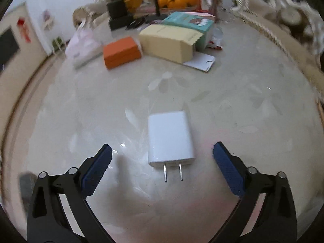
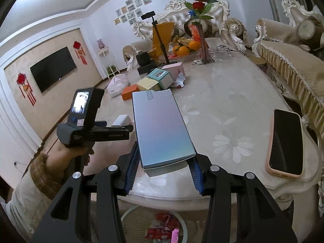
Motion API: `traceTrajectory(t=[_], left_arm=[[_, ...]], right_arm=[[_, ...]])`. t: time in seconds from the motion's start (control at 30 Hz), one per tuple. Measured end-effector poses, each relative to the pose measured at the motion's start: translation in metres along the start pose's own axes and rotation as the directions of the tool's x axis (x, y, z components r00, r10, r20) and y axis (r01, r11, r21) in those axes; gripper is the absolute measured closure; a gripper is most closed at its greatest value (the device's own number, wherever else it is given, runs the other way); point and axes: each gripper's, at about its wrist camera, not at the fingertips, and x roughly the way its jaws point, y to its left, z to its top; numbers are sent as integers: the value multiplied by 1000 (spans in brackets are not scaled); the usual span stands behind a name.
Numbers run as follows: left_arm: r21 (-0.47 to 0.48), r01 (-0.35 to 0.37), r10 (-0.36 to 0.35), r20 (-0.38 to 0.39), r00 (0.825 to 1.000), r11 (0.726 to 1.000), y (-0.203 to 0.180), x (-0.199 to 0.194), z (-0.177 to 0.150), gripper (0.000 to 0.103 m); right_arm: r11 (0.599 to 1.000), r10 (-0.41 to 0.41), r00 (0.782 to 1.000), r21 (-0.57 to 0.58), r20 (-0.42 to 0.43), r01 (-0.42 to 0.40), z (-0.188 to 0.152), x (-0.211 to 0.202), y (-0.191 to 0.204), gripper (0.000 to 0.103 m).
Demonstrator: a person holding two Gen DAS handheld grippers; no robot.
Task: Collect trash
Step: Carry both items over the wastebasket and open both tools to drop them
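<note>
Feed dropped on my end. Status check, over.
Left gripper open, straddling white charger. Right gripper shut on silver box, over trash basket. Phone alongside, not in the way.

I see a marble worktop [image 2: 232, 105] w/ white charger [image 1: 170, 138], phone [image 2: 286, 141], orange box [image 1: 121, 52], beige box [image 1: 168, 43], teal box [image 1: 190, 23], fruit tray [image 2: 182, 53] on it.

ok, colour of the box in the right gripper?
The box has a gradient from silvery grey through lilac to teal, with dark printed digits near its far end; the right wrist view shows it best.

White charger [image 1: 170, 137] on table [image 1: 232, 109]; phone [image 2: 286, 141] near edge
</note>
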Motion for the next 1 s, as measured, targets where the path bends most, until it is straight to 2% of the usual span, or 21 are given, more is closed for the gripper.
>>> traceTrajectory(t=[0.07, 0.1, 0.13, 0.2, 0.3, 0.33, 0.4, 0.5, 0.53, 0.63, 0.73, 0.83, 0.9, 0.97, 1.0], left_arm=[[-30, -1, 2, 27, 1000, 1000, 6, -6, -3, 44], [-42, 2, 0, 33, 999, 999, 8, -9, -3, 63], [-52, -11, 13, 37, 999, 999, 13, -12, -4, 63], [-67, 73, -70, 41, 997, 995, 19, -17, -8, 63], [-47, 99, -95, 81, 992, 994, 23, -40, -27, 64], [-44, 120, -116, 91, 989, 992, 22, -47, -33, 64], [-26, 202, -197, 129, 972, 979, 25, -82, -61, 64], [74, 224, -233, 155, 960, 972, 17, -132, -112, 64], [103, 234, -248, 148, 957, 967, 15, -150, -138, 64], [117, 277, -289, 102, 952, 954, 12, -170, -187, 64], [98, 299, -297, -30, 954, 949, 3, -145, -239, 64], [74, 327, -314, -154, 937, 942, -11, -93, -269, 63], [62, 329, -313, -184, 932, 942, -16, -68, -279, 63], [29, 315, -303, -203, 931, 949, -18, -43, -284, 43], [10, 308, -301, -189, 935, 951, -17, -34, -285, 14]], right_arm=[[1000, -2, 1000, 3, -2, 2, -3, -1, -1, 59], [1000, -2, 1000, 6, -3, 2, -6, -1, -1, 59], [1000, 2, 1000, 8, -8, -2, -8, -1, 0, 59], [1000, 15, 1000, 8, -19, -15, -15, -1, 3, 59], [999, 40, 998, -12, -43, -41, -27, -6, 14, 59], [998, 56, 997, -18, -56, -57, -34, -9, 18, 59], [995, 94, 991, -31, -97, -97, -51, -17, 28, 59], [988, 141, 973, -31, -182, -149, -84, -29, 38, 59], [987, 147, 966, -27, -213, -156, -96, -32, 41, 59], [990, 129, 942, -12, -311, -140, -129, -28, 43, 59], [993, 114, 903, 13, -415, -119, -158, -2, 39, 59], [996, 58, 863, -26, -502, -83, -183, 36, 37, 59], [996, 29, 844, -56, -536, -70, -193, 59, 37, 59], [992, 8, 827, -98, -563, -76, -204, 81, 38, 58], [992, -3, 827, -109, -562, -70, -206, 87, 39, 56]])
